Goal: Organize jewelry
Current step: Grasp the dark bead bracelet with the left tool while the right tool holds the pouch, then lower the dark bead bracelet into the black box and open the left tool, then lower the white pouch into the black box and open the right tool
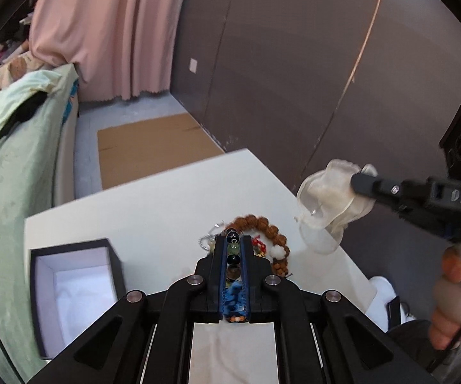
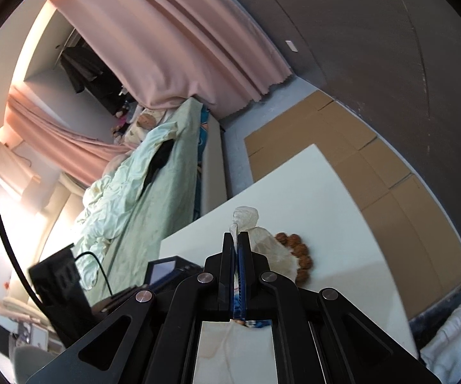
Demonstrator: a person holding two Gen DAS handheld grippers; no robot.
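Observation:
My left gripper is shut on a bracelet of dark and green beads, held between its fingers above the white table. A brown wooden bead bracelet and a thin silver chain lie on the table just beyond it. My right gripper is shut on a sheer white organza pouch, held up above the table's right edge; it also shows in the left wrist view. The brown bracelet shows behind the pouch.
An open black jewelry box with white lining stands at the table's left, also seen in the right wrist view. A bed with green bedding lies left of the table. Flat cardboard covers the floor beyond, by a dark wall.

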